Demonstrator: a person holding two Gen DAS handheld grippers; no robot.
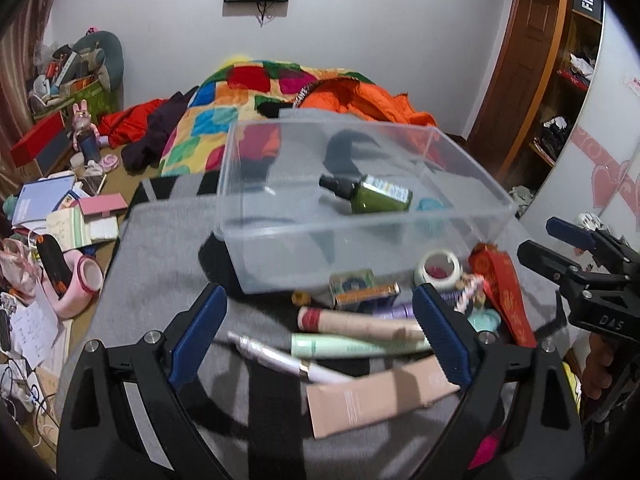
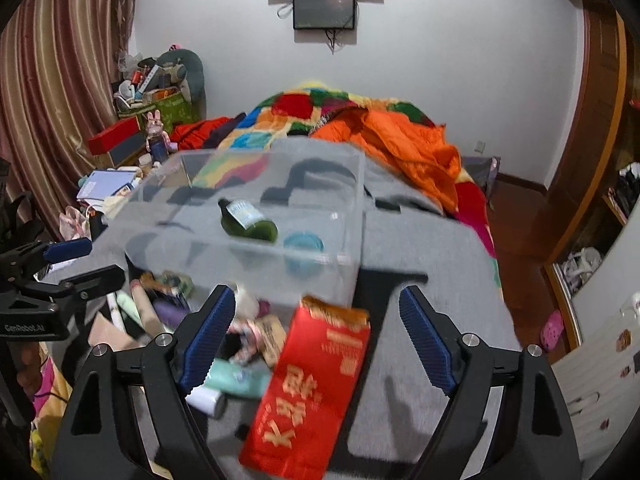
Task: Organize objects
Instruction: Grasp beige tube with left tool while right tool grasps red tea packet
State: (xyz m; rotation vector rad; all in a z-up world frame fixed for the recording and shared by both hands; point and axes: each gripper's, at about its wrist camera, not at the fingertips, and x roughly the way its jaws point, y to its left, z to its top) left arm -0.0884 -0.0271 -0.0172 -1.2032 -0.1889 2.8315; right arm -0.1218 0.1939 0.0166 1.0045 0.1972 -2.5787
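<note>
A clear plastic bin stands on the grey blanket; it also shows in the right wrist view. Inside lie a green bottle and a small teal lid. In front of the bin lies a pile: a red-capped tube, a mint tube, a white pen, a pink carton, a tape roll and a red envelope. My left gripper is open above the tubes. My right gripper is open above the red envelope.
The bed carries a patchwork quilt and an orange duvet behind the bin. Cluttered books and boxes fill the floor at left. A wooden wardrobe stands at right.
</note>
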